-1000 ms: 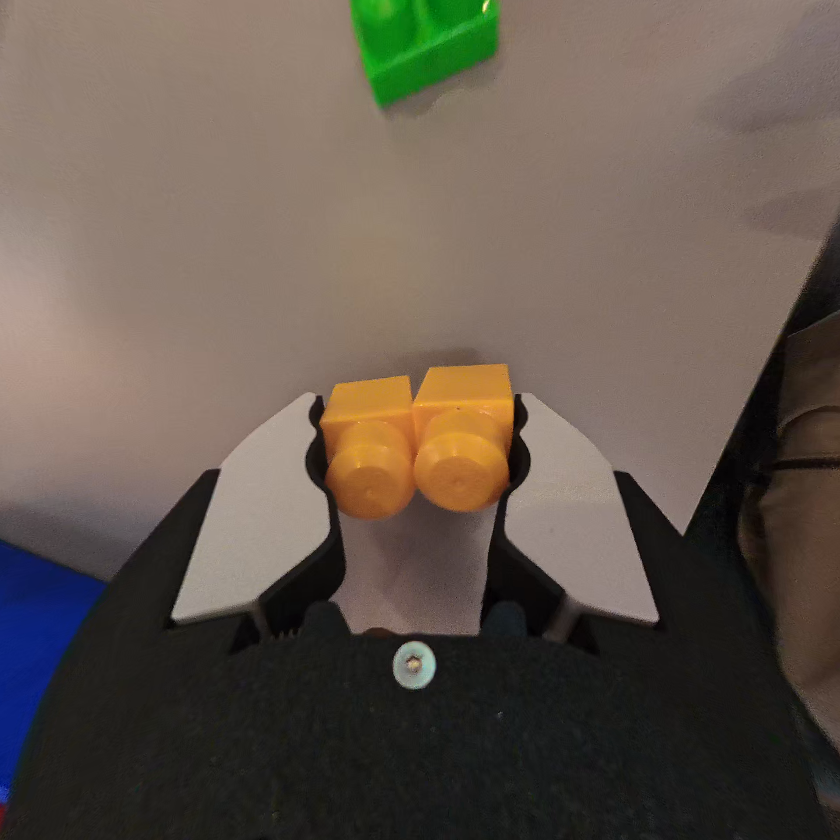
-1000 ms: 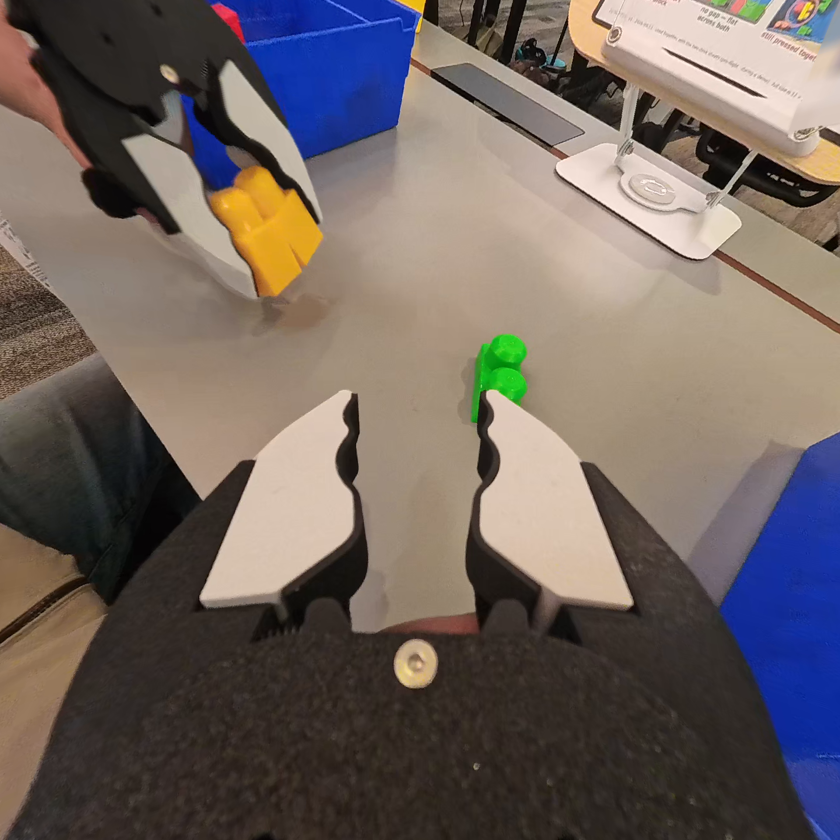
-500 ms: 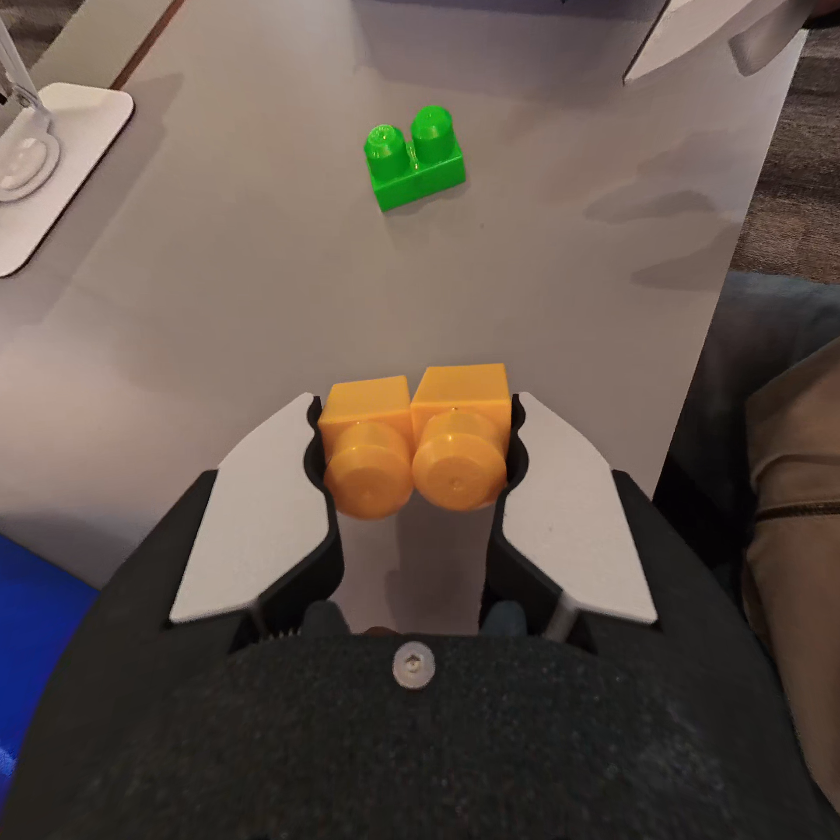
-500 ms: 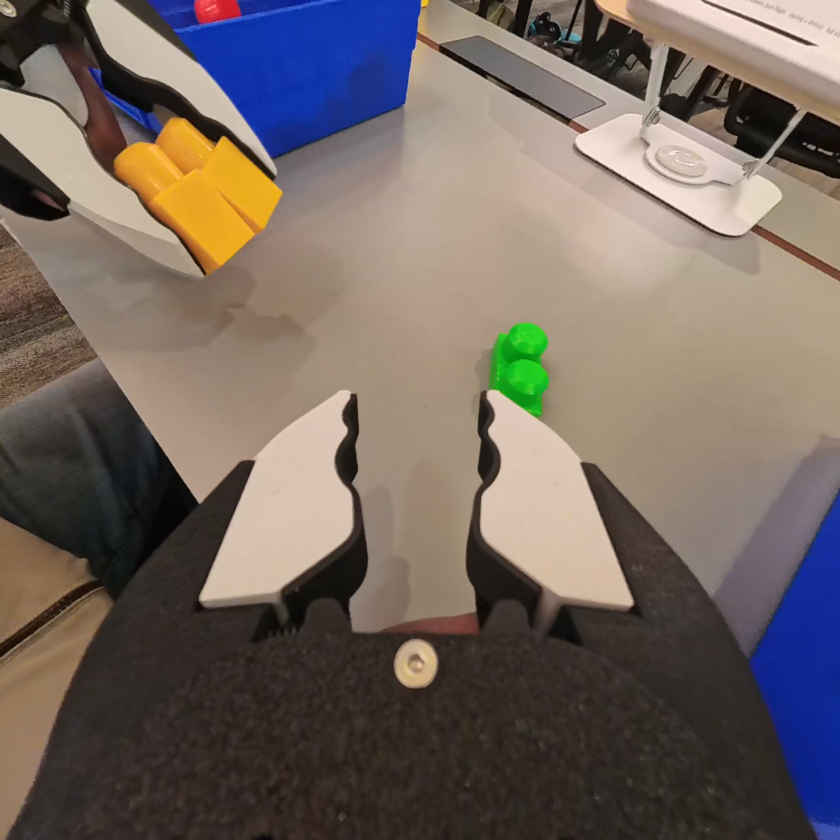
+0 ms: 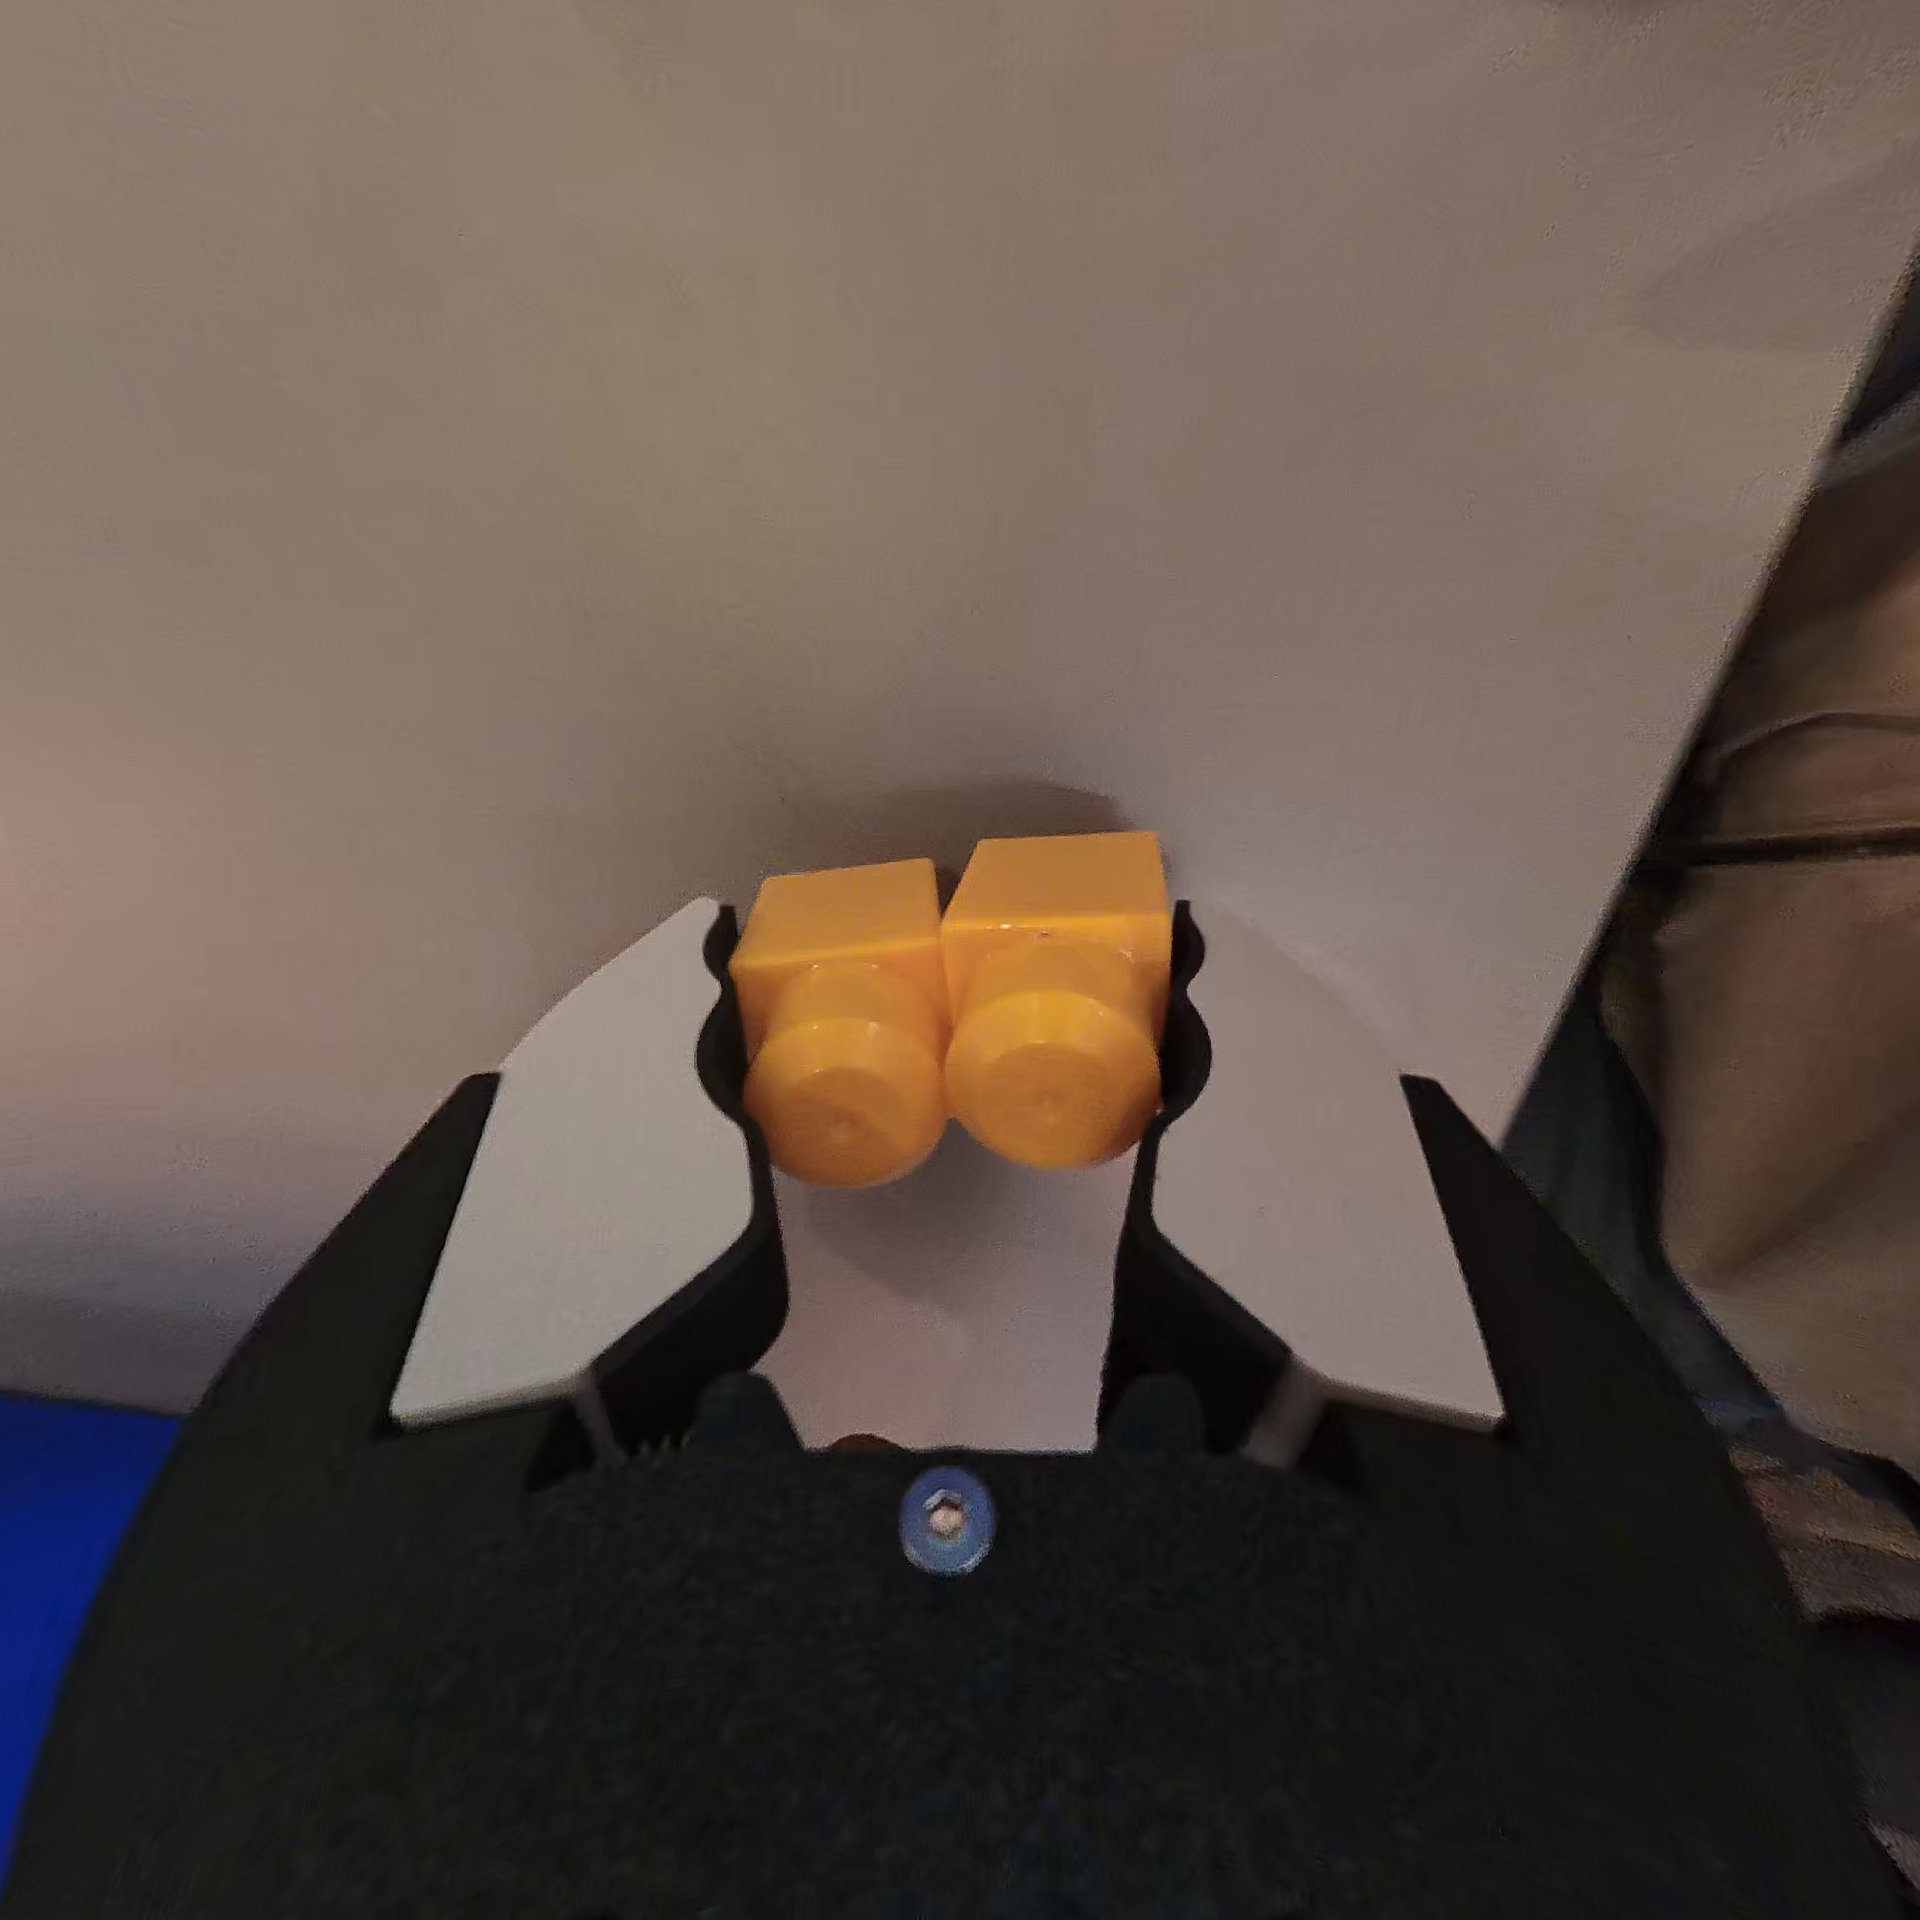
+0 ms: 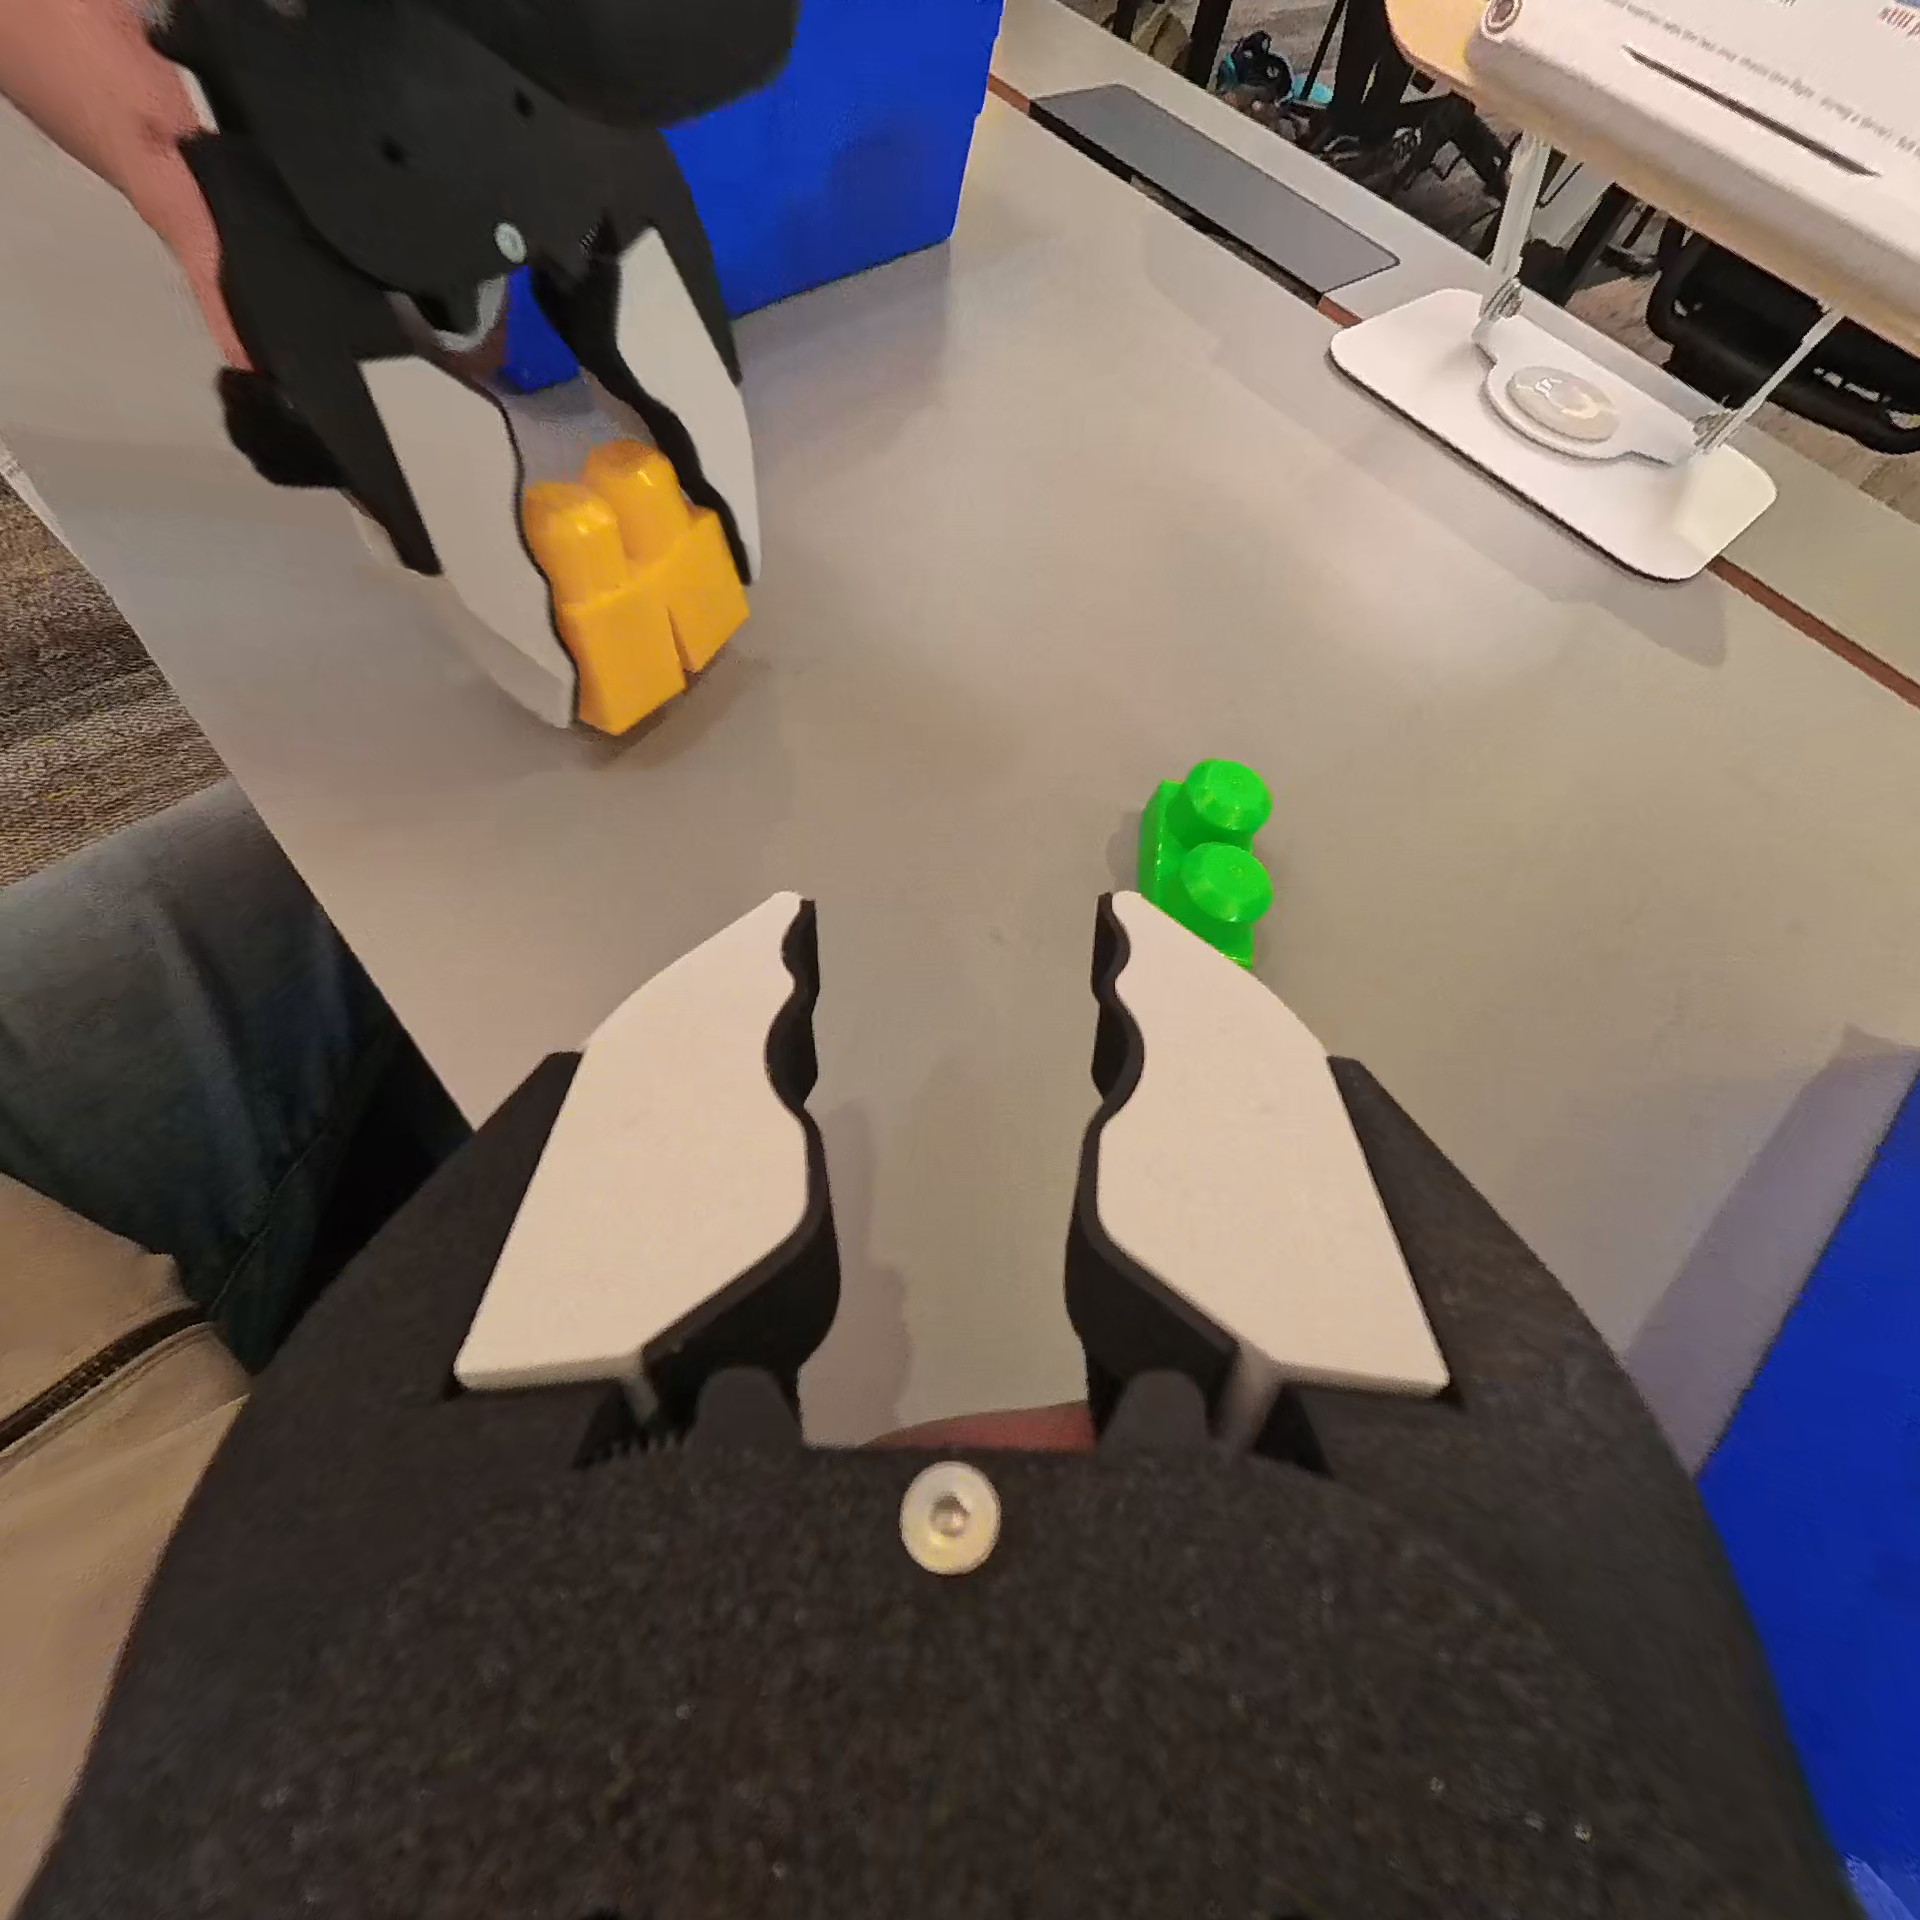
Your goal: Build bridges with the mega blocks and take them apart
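Observation:
My left gripper (image 5: pixel 951 935) is shut on a yellow two-stud block (image 5: pixel 951 997), studs pointing back at the camera, its base right down at the grey table (image 5: pixel 935 416). In the right wrist view the same gripper (image 6: pixel 655 623) holds the yellow block (image 6: pixel 634 603) at the table's left part, near the front edge. A green two-stud block (image 6: pixel 1205 862) lies on its side on the table, just past my right fingertip (image 6: pixel 1132 935). My right gripper (image 6: pixel 951 914) is open and empty, above the table.
A blue bin (image 6: pixel 862 135) stands behind the left gripper, and another blue bin (image 6: pixel 1829 1403) is at the right edge. A white stand (image 6: pixel 1558 416) with a board sits at the back right. A person's legs (image 6: pixel 135 1091) are at the table's front edge.
My left gripper has swung down with the yellow block from a raised, level pose to the table surface. The green block has left the left wrist view. My right gripper has stayed open and nearly still.

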Motion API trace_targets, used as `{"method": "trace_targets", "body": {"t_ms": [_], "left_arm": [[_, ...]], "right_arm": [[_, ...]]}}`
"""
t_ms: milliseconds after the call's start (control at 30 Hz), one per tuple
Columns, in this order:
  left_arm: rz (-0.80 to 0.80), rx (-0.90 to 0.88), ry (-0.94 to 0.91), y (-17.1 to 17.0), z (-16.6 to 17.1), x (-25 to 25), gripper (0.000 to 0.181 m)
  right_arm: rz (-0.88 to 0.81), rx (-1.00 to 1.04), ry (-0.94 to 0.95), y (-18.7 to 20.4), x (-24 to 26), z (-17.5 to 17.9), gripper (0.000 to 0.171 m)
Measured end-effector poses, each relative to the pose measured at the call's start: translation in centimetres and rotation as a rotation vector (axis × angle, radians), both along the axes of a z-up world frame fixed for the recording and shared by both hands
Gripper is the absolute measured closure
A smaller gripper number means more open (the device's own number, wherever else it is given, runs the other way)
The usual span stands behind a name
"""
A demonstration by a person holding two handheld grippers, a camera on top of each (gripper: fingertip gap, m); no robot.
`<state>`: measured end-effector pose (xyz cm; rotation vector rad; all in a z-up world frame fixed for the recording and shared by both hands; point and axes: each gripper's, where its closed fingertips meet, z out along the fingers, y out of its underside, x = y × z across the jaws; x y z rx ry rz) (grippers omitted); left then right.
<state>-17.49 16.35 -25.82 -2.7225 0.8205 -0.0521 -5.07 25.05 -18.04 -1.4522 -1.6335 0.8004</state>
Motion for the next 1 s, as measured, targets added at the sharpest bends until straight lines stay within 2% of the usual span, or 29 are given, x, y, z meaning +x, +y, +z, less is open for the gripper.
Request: {"method": "trace_targets", "body": {"t_ms": [200,333,400,533,633,767,1000], "left_arm": [[0.022,0.094,-0.028,1.0,-0.2,0.2,0.102],[0.104,0.188,-0.071,1.1,0.4,0.1,0.081],[0.149,0.23,-0.125,0.6,0.8,0.2,0.079],[0.382,0.379,-0.179,0.0,1.7,-1.5,0.081],[0.548,0.437,-0.286,-0.2,2.1,-0.9,0.079],[0.651,0.54,-0.358,0.3,2.8,0.4,0.073],[0.719,0.421,-0.235,0.7,-1.1,0.3,0.073]], "right_arm": [[-0.009,0.013,0.006,0.3,0.3,0.5,0.121],[-0.013,0.016,0.003,0.4,0.5,0.5,0.12],[-0.015,0.017,0.0,0.3,0.6,0.5,0.12],[-0.017,0.028,-0.007,0.1,0.6,0.5,0.12],[-0.011,0.033,-0.007,-0.2,0.5,0.6,0.12],[-0.007,0.033,-0.014,-0.3,0.3,0.4,0.12],[0.008,0.038,-0.005,-0.8,0.3,0.7,0.12]]}}
